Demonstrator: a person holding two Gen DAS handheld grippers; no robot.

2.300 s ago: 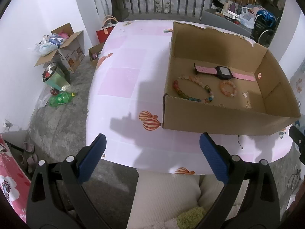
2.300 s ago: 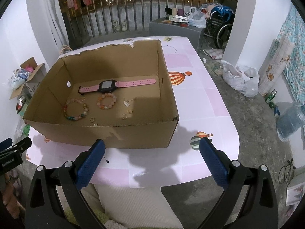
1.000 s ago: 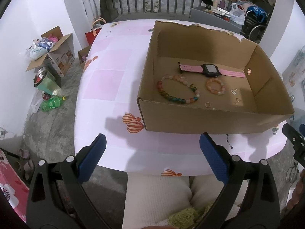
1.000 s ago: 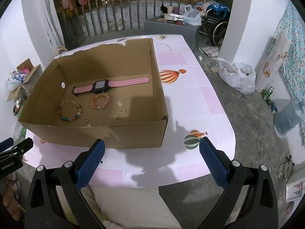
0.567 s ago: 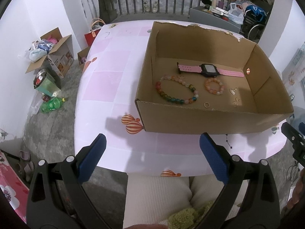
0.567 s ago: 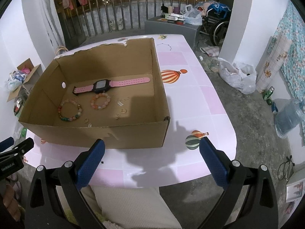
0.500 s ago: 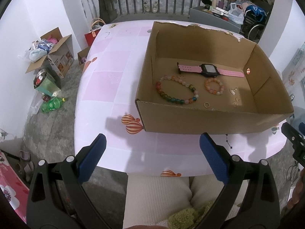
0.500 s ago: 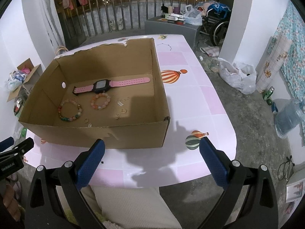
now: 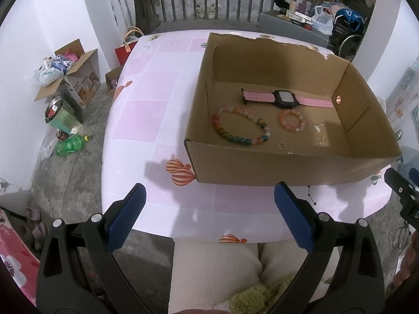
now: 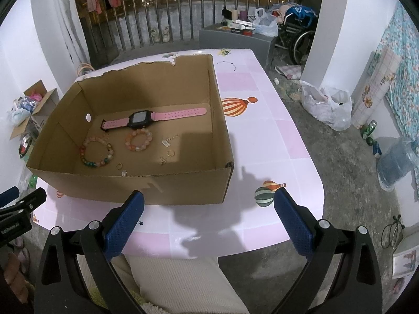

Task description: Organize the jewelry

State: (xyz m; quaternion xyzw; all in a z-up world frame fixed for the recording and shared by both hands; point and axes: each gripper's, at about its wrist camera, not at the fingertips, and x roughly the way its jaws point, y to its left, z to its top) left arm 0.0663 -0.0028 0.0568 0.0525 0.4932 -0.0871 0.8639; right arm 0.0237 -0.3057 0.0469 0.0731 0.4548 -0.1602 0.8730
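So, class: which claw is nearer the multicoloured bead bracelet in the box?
Left. The left claw sits almost straight before the multicoloured bead bracelet; the right claw is off toward the cardboard box's other end.

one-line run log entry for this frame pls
left gripper: open, empty | right gripper: open, empty | cardboard box: on table, holds pink watch, two bead bracelets, small rings | contact: none

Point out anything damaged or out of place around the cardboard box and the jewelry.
The cardboard box has a ragged, torn far rim, where a flap looks ripped off. A thin dark chain lies outside the box on the table, beside its near wall, while the watch, bracelets and rings lie inside. Both grippers are open and empty.
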